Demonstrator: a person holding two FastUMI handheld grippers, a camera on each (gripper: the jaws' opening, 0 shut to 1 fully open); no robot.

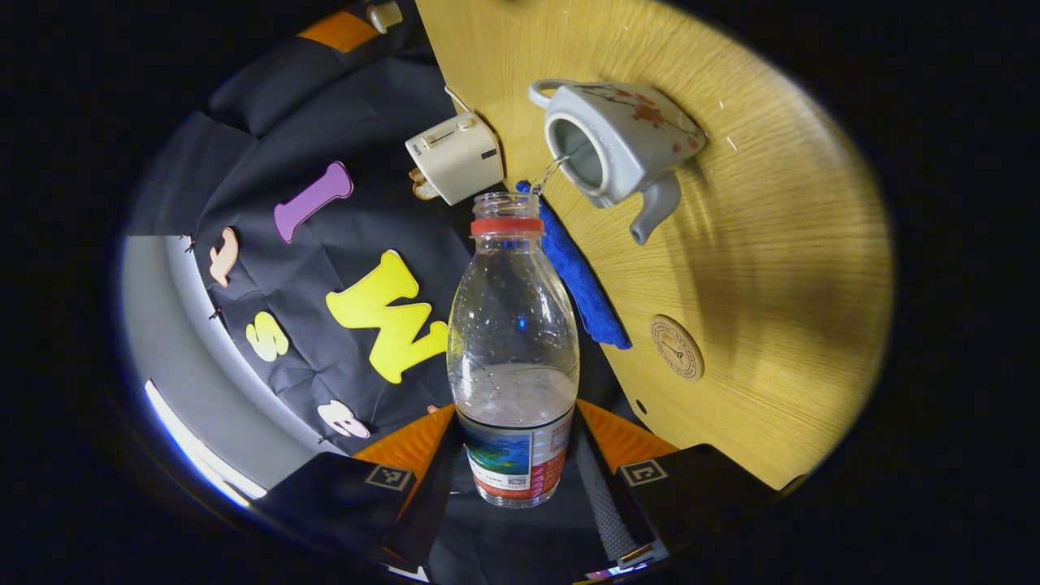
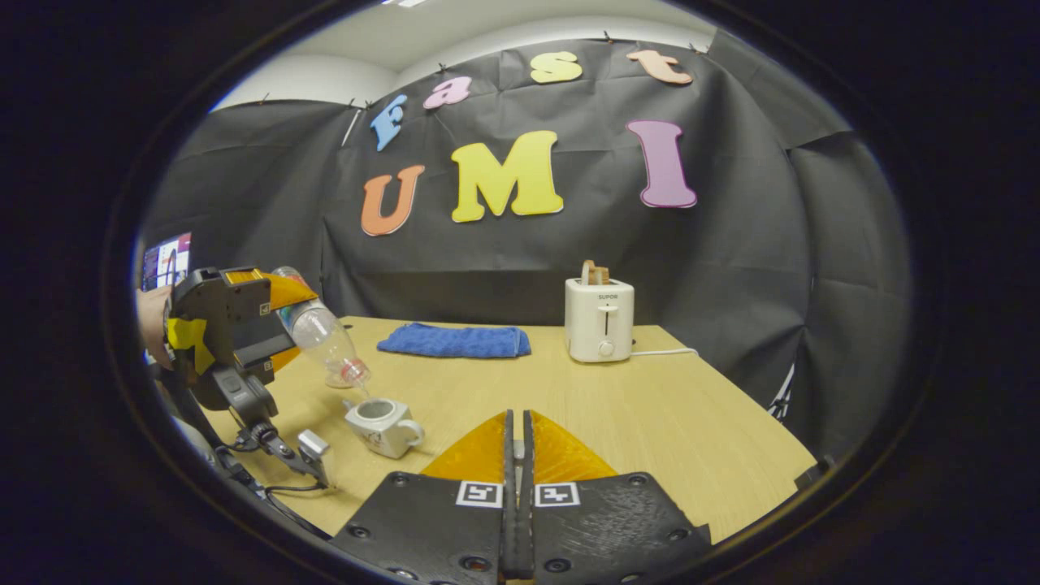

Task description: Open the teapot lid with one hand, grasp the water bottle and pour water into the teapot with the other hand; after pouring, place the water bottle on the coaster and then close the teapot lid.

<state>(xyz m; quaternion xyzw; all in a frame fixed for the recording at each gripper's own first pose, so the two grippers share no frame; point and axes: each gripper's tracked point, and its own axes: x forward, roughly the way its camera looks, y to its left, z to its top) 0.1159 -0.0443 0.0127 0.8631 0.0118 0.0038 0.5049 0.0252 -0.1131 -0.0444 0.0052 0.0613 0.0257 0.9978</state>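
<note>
Two fingers of your left gripper [image 1: 520,455] clamped the water bottle [image 1: 513,349] at its labelled lower body, neck tipped beyond them toward the open teapot [image 1: 617,142]. It looked light, thin-walled and slick; that low hold suited. Your right gripper [image 2: 517,455] sat closed, empty.

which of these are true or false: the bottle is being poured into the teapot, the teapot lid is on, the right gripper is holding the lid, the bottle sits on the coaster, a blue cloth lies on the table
1. The bottle is tipped over the teapot, water trickling in: true.
2. The teapot lid is on: false, its mouth is open.
3. The right gripper holds the lid: false, its fingers are closed together with nothing visible between them.
4. The bottle sits on the coaster: false, the left gripper holds it in the air.
5. A blue cloth lies on the table: true.
</note>
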